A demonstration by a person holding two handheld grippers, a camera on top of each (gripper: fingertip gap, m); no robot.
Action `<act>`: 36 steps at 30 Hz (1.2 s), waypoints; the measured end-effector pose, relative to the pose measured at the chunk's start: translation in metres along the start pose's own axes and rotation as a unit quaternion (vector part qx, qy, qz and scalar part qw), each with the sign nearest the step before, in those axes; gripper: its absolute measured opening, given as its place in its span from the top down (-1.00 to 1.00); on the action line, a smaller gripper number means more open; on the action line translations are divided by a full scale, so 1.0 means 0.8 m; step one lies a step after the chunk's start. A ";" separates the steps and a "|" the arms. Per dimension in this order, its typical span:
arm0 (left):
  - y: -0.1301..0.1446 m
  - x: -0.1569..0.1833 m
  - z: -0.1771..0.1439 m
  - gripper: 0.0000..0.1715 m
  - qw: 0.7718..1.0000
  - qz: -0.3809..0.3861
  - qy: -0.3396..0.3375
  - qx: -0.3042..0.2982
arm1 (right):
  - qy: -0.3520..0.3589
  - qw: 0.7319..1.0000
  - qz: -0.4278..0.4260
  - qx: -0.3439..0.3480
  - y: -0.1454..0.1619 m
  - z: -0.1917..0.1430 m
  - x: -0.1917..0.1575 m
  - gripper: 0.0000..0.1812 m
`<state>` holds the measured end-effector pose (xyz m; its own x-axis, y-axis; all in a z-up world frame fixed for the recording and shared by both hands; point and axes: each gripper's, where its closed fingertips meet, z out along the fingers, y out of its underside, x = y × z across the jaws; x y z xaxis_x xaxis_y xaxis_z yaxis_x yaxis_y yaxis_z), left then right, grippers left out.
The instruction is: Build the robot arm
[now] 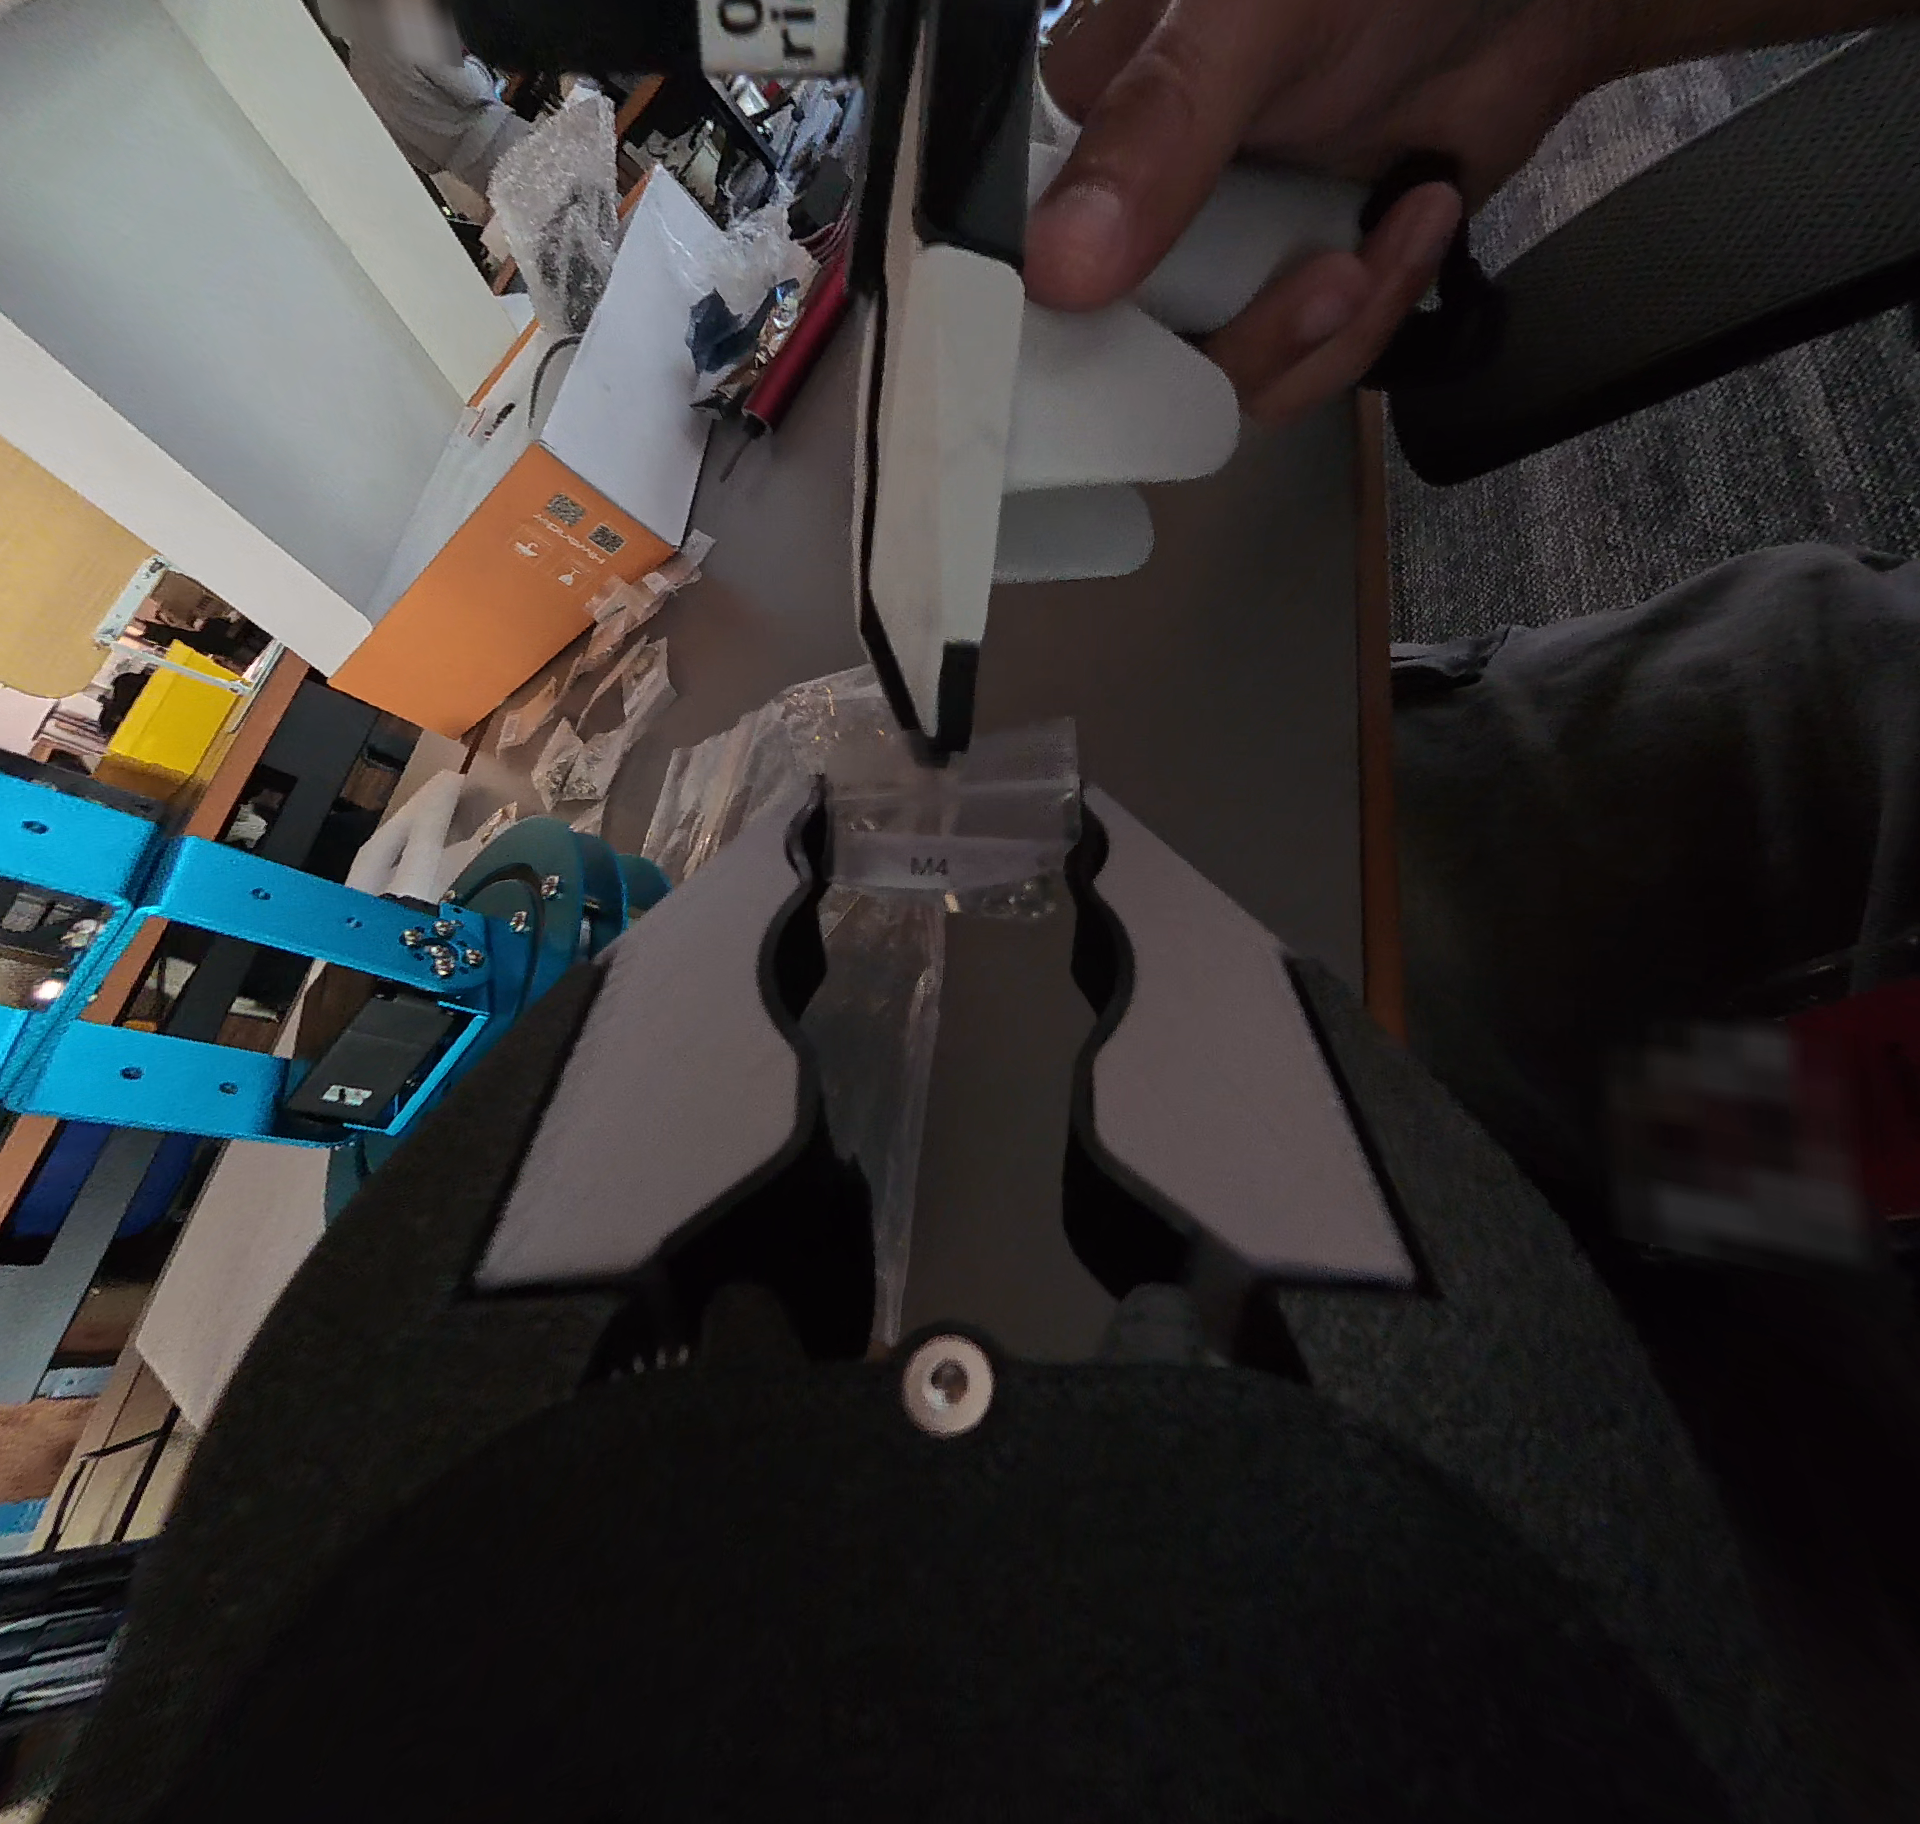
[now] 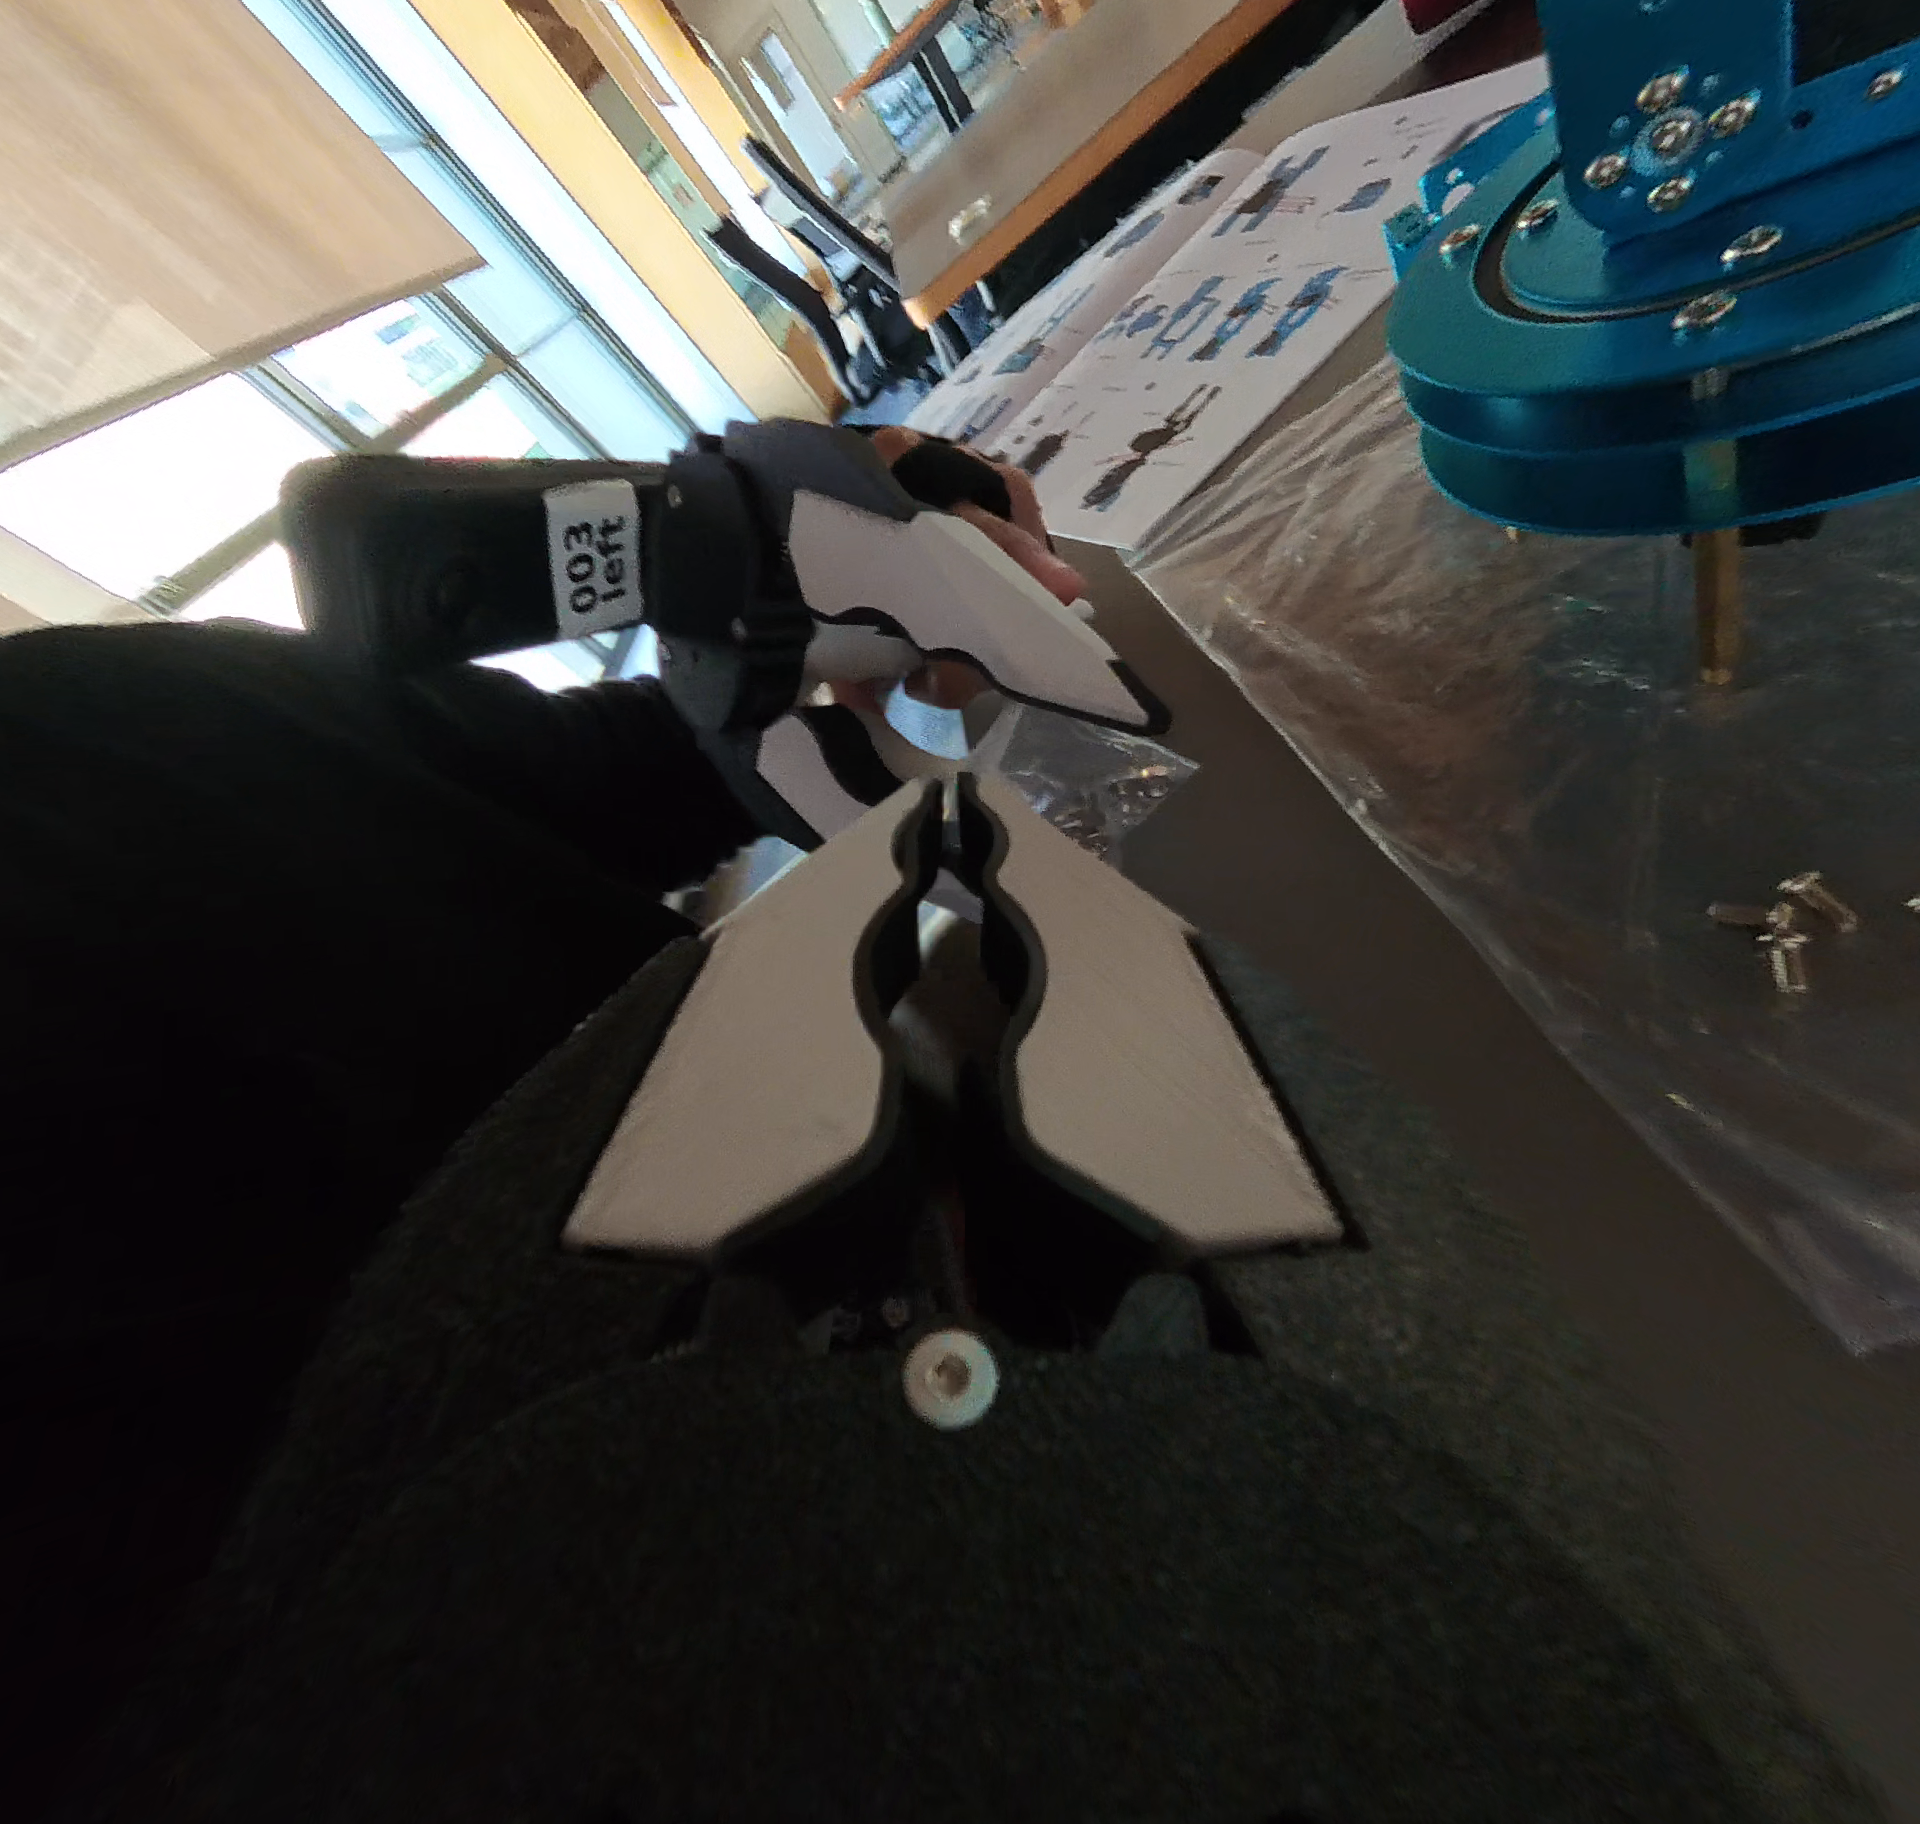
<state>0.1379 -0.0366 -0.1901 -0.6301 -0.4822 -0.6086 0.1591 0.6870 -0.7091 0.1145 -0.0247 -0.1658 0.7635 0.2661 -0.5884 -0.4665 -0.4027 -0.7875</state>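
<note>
Two hand-held grippers, right one (image 1: 940,751) pinching small clear bag (image 1: 951,839), bag between the left one's (image 1: 951,829) spread fingertips

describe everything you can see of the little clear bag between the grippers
The small clear plastic bag is a thin, crinkled zip pouch with a white label strip and a few small metal bits inside. It sits between the left gripper's open fingers, above the grey table. The right gripper comes from above, its shut tips pinching the bag's top edge. A creased tail of plastic trails back toward the left gripper's body.
</note>
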 end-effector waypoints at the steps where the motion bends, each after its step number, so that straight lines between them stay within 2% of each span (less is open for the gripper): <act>1: 0.000 -0.001 0.000 0.48 1.000 0.000 -0.004 0.002 | -0.015 1.000 0.013 0.008 -0.002 0.000 -0.002 0.95; 5: -0.008 -0.004 -0.004 0.48 1.000 -0.011 -0.011 0.024 | -0.086 0.993 0.065 0.042 -0.011 -0.003 -0.016 0.85; 11: -0.023 -0.011 -0.011 0.49 0.997 -0.034 -0.020 0.062 | -0.156 0.979 0.110 0.075 -0.022 -0.009 -0.028 0.97; 20: -0.034 -0.013 -0.015 0.49 0.996 -0.034 -0.027 0.076 | -0.145 0.981 0.107 0.070 -0.019 -0.007 -0.026 0.97; 25: -0.033 -0.011 -0.013 0.49 0.996 -0.033 -0.026 0.073 | -0.174 0.975 0.110 0.083 -0.023 -0.011 -0.034 0.98; 36: -0.041 -0.009 -0.016 0.49 0.996 -0.026 -0.027 0.079 | -0.148 0.980 0.103 0.081 -0.022 -0.013 -0.026 0.94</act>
<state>0.1275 -0.0486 -0.1576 -0.5991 -0.5460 -0.5856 0.2480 0.5688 -0.7842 0.1110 -0.0322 -0.1380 0.4941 0.4464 -0.7460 -0.6803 -0.3358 -0.6515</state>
